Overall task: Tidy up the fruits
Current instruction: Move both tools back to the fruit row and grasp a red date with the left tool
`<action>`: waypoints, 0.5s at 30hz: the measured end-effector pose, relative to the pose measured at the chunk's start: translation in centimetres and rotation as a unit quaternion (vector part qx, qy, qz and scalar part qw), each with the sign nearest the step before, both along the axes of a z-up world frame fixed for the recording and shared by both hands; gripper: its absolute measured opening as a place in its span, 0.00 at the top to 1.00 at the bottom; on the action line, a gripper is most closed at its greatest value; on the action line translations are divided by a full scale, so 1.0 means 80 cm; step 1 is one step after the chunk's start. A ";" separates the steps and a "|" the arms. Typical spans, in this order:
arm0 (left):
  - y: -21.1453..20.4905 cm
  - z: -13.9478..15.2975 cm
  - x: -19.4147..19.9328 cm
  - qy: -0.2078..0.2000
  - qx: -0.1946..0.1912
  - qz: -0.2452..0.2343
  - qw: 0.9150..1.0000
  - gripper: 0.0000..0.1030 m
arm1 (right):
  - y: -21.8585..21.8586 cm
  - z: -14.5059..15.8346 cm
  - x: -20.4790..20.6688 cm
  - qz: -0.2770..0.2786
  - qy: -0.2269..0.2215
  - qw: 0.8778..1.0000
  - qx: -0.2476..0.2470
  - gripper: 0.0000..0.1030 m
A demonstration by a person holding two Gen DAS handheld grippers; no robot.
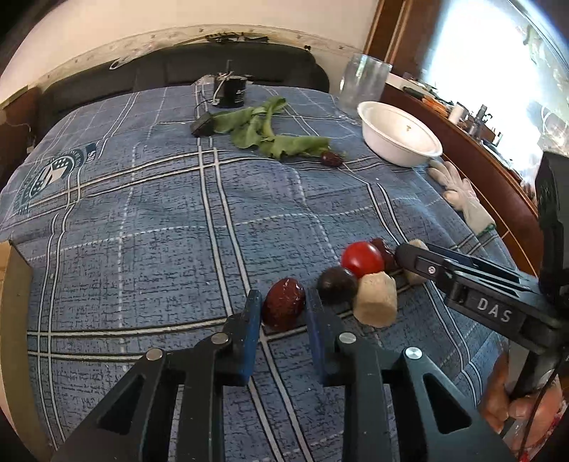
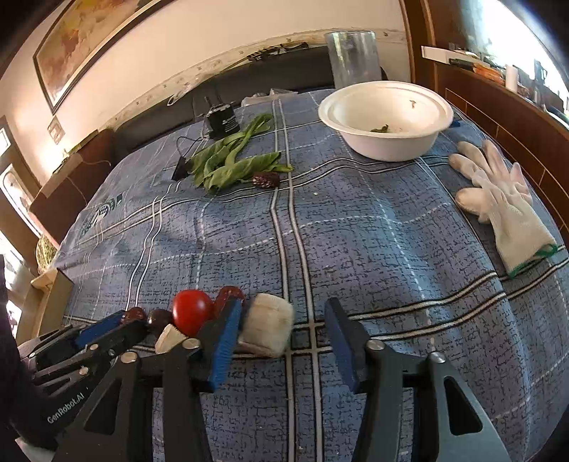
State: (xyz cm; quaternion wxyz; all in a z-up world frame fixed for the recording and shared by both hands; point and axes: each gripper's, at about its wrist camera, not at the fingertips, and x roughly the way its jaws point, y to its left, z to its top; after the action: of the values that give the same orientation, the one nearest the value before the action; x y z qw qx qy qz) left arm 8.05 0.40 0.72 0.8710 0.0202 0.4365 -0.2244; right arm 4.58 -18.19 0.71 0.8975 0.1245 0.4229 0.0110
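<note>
left gripper (image 1: 282,307) is clamped on a red date (image 1: 283,307) at the near edge of the fruit cluster, ready to lift, right gripper (image 2: 284,328) sits part open around a pale chunk (image 2: 266,327), white bowl (image 2: 386,142) far right waiting.

Pale wall (image 2: 249,32) behind, worn trim strip along its base. Framed picture (image 2: 89,39) hangs upper left. Dark sofa (image 1: 177,71) runs below the wall. Wooden panelling (image 2: 505,117) on the right, cluttered sill above it. Bright window (image 1: 498,64) floods daylight in, overexposed. Blue plaid cloth (image 2: 355,231) covers the tabletop.
</note>
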 end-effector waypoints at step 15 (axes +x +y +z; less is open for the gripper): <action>0.019 0.009 -0.004 -0.003 -0.032 0.018 0.999 0.77 | 0.007 0.004 -0.011 0.006 -0.013 1.000 -0.014 0.71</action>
State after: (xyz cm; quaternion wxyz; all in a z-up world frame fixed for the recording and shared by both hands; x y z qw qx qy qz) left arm 7.77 1.88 1.47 0.8763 -0.0151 0.4270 -0.2225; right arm 3.70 -17.65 1.05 0.9044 0.1093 0.4122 0.0116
